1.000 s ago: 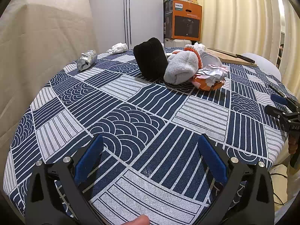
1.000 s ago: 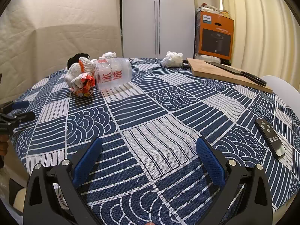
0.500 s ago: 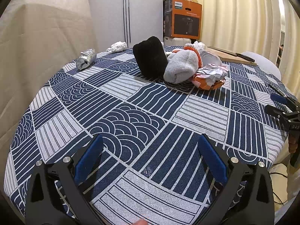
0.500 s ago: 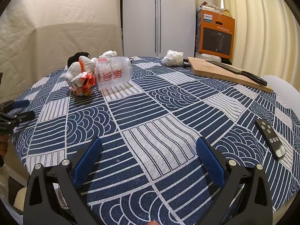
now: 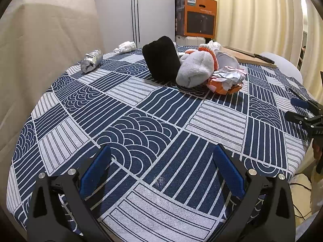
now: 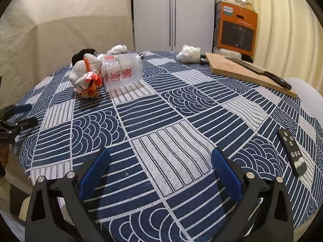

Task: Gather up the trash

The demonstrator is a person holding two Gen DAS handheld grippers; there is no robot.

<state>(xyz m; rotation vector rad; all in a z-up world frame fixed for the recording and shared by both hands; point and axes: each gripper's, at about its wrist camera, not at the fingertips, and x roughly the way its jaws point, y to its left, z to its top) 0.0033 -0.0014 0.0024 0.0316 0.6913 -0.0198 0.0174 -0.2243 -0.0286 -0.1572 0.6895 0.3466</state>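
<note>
Left gripper (image 5: 160,162): hovering over the near edge of the bench (image 5: 212,119), jaws spread wide, holding nothing.
Right gripper (image 6: 160,162): hovering likewise, jaws spread wide, holding nothing.
Trash, central cluster: crumpled orange wrapper (image 5: 226,81) lying against a grey sock (image 5: 194,68), a plastic jar (image 6: 122,71) lying on its side just beside them.
Trash, far edge: foil wad (image 5: 91,60) and two crumpled tissues (image 6: 188,53) (image 6: 118,49) sitting well apart.
Step in hand: reaching; probably best taking the wrapper first, closing on its bulk and sparing the sock.
Not trash, by judgement: remote (image 6: 291,150), knife (image 6: 262,72) on cutting board (image 6: 226,66).
Surface: patterned blue-and-white cloth, likely bunching if dragged.
Room: white cabinet (image 6: 173,14), orange box (image 6: 237,28), cream curtains (image 5: 258,16).
</note>
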